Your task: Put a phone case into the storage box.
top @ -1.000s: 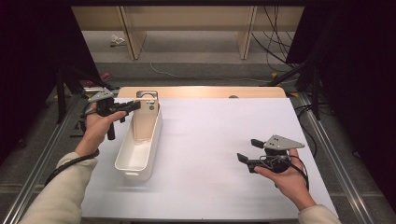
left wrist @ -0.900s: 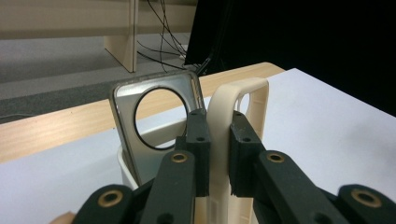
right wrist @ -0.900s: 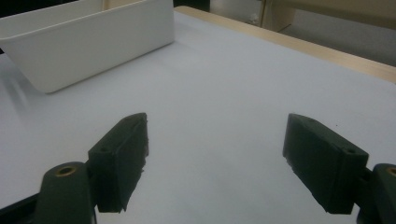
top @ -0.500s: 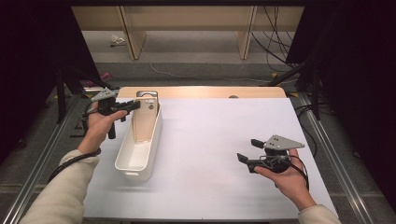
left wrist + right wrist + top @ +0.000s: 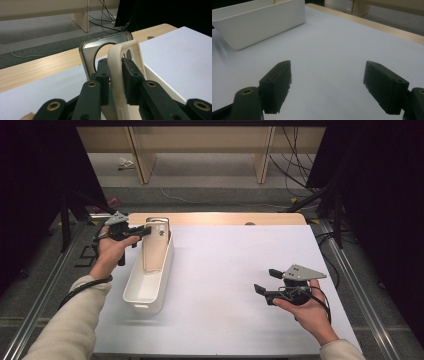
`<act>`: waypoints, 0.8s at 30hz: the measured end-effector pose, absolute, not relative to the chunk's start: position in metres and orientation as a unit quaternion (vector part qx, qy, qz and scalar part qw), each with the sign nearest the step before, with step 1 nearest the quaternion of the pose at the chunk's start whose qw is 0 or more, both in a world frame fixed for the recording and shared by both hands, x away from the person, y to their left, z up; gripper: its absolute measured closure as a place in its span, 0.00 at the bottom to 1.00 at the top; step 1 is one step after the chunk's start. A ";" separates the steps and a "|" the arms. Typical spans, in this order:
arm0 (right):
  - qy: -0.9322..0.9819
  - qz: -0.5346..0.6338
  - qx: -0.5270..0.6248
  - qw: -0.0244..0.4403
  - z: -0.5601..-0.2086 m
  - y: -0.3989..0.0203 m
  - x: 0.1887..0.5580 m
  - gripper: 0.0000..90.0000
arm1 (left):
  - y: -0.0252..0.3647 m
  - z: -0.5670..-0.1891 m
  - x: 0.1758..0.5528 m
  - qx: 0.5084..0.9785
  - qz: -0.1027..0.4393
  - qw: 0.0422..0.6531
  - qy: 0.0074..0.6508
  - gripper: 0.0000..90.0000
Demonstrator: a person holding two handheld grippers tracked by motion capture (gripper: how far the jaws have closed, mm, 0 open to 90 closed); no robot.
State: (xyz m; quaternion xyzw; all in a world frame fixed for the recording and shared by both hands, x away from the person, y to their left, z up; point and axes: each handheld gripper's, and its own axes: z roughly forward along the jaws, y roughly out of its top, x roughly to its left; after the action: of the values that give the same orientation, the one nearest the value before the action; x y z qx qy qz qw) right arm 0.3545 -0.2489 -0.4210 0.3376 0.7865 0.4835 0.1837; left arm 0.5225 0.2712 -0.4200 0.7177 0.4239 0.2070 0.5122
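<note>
Jaws of the left gripper (image 5: 115, 82) straddled the upper edge of a cream case (image 5: 125, 75), a thin moulded shell that leaned upright in the far end of a white bin (image 5: 147, 292). They had just been opening a little; the right pad (image 5: 132, 82) lay against the case while the left one (image 5: 102, 82) stood just beside it, so whether the case was truly pinched could not be told. Behind the case a grey metal-rimmed panel (image 5: 90, 56) with a dark ring on its face leaned the same way. In the high view the left gripper (image 5: 142, 231) reached in from the left over the bin's far end, where the case (image 5: 155, 247) stood. The bin sat lengthwise on the left part of the white table (image 5: 240, 270). Well apart, at the near right, the right gripper (image 5: 266, 281) hovered over bare table, its jaws spread wide with nothing between them, the bin's side (image 5: 259, 22) visible beyond
</note>
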 end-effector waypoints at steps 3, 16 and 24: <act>0.787 0.483 0.337 0.184 -0.421 -0.249 0.355 0.26 | 0.271 -0.420 0.523 0.721 0.213 0.504 0.426 0.83; 0.787 0.484 0.337 0.182 -0.421 -0.249 0.355 0.26 | 0.263 -0.418 0.526 0.744 0.253 0.455 0.419 0.73; 0.787 0.483 0.337 0.182 -0.421 -0.249 0.354 0.26 | 0.260 -0.409 0.524 0.749 0.280 0.438 0.410 0.67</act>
State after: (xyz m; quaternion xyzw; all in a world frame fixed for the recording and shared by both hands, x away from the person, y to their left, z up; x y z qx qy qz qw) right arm 0.3544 -0.2488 -0.4211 0.3365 0.7875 0.4834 0.1815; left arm 0.5238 0.2602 -0.4091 0.7494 0.4099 0.2797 0.4384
